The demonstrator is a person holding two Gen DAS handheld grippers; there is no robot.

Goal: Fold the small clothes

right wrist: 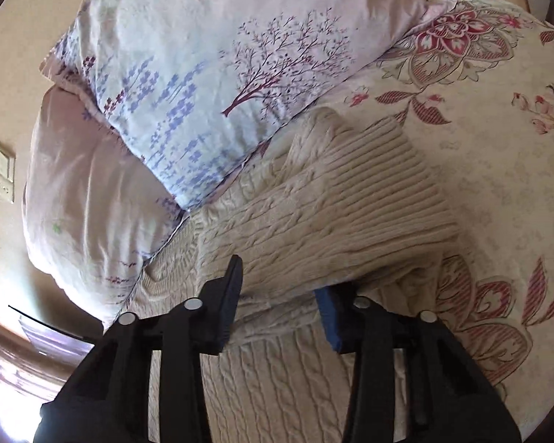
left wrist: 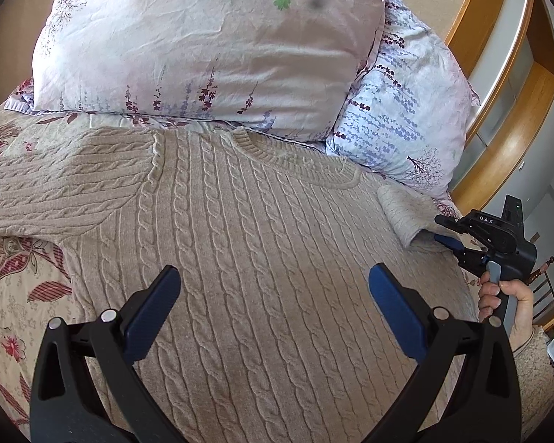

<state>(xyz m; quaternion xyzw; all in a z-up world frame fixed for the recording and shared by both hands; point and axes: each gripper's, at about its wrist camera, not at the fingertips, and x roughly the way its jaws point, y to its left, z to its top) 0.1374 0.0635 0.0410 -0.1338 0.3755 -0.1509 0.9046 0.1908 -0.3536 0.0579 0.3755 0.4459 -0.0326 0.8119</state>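
- Bedspread (left wrist: 7, 295), cream with red flowers, covers the bed and shows at 8 o'clock in the left wrist view and from 1 to 4 o'clock in the right wrist view
- Sweater (left wrist: 247, 243), beige cable knit, lies spread flat on the bedspread and fills the middle of the left wrist view, collar toward 12 o'clock, one sleeve stretched out to 9 o'clock
- Two pillows at 12 o'clock, above the collar: a pale pink pillow (left wrist: 203, 44) resting on a blue-flowered pillow (left wrist: 402, 110)
- The other sleeve (right wrist: 351, 199) is folded in over the sweater's body, its ribbed cuff toward 2 o'clock in the right wrist view
- Left gripper (left wrist: 273, 295) hovers over the sweater's chest, jaws released wide, nothing between them
- Right gripper (right wrist: 279, 295), held by a hand (left wrist: 506, 295) at 4 o'clock in the left wrist view, has its jaws partly apart, astride the fold of the sleeve; the far pad is tucked under the knit and I cannot tell whether the pads press on it
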